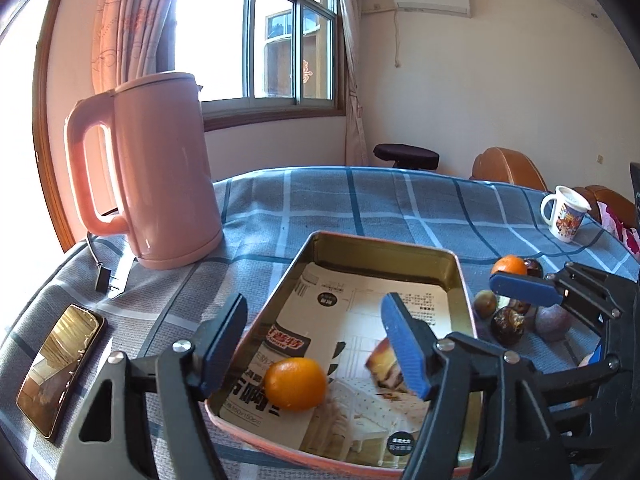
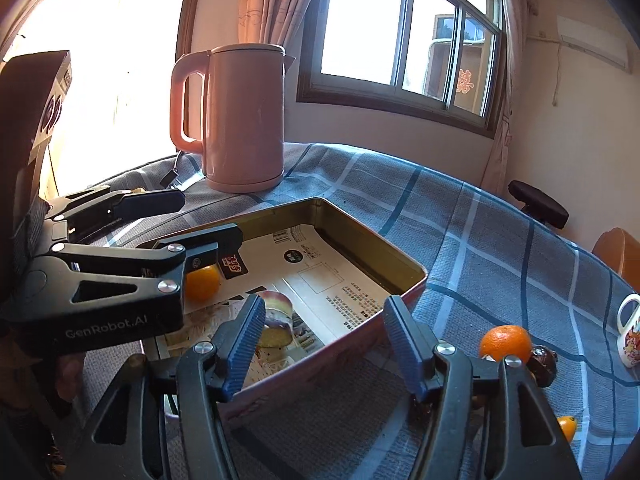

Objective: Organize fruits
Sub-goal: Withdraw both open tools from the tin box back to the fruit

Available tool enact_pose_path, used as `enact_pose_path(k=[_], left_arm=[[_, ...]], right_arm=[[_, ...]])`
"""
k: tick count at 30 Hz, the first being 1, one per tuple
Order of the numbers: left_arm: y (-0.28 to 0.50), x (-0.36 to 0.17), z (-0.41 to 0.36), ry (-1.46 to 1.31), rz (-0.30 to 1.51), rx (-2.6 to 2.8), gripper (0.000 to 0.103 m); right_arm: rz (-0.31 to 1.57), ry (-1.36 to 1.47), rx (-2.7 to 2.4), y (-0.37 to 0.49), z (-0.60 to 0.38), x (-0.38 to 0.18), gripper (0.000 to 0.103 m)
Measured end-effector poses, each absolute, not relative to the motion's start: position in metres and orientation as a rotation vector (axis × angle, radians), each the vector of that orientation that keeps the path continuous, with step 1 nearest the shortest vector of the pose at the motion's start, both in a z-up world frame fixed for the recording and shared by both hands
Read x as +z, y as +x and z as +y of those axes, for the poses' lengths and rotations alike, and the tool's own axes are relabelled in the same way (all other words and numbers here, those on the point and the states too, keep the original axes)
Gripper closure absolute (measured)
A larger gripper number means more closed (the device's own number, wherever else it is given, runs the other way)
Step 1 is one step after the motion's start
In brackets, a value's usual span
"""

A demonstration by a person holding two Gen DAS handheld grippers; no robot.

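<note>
Farthest left on the blue plaid tablecloth [image 1: 400,200], the left wrist view alone shows a phone [image 1: 60,368] lying flat near the table's edge, its long axis running away from the camera; the pink kettle [image 1: 160,176] stands upright behind it with its handle turned left. Next comes the rectangular tin tray [image 1: 460,276], lined with a printed sheet, its long axis running from the near left corner back toward the window. The left gripper [image 1: 316,344] hangs over the tray's near end with its jaws spread wide and nothing between them; an orange [image 1: 295,383] rests on the printed sheet just below and between the two blue pads. From the right wrist view that same orange [image 2: 203,282] shows half hidden behind the left gripper [image 2: 208,220], at the tray's left end. The right gripper [image 2: 320,344] sits over the tray's near rim [image 2: 412,272], jaws likewise apart and empty. Right of the tray, on the cloth, a second orange [image 1: 509,266] lies among several dark round fruits [image 1: 508,320], all well outside the tray; the right wrist view adds a small orange fruit [image 2: 567,428] at its lower right edge. Farthest right stands a white printed mug [image 1: 565,218], upright, handle to the left.
</note>
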State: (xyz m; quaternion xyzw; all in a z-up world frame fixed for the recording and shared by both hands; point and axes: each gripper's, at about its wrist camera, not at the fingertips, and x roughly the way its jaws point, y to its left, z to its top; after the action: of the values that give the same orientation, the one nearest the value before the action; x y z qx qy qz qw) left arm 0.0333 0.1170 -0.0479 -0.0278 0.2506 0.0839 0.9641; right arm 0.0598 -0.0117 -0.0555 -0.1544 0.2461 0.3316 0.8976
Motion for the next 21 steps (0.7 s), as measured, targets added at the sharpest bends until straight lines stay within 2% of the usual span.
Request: enact_pose_path(k=[4,12,21], left_arm=[[0.031,-0.041,0.092,-0.034,0.476,0.126,0.028],[0.049,-0.036,0.03,-0.004,0.492,-0.03,0.026],[0.072,-0.049,-0.047,0.101,0.546,-0.172,0.026]], right_arm=[[0.47,-0.301,0.612,0.052,-0.048,-0.045,0.028],[0.432,-0.27,0.364,0.057,-0.129,-0.038,0.028],[0.487,-0.151,0.191,0.079,-0.188,-0.046,0.026]])
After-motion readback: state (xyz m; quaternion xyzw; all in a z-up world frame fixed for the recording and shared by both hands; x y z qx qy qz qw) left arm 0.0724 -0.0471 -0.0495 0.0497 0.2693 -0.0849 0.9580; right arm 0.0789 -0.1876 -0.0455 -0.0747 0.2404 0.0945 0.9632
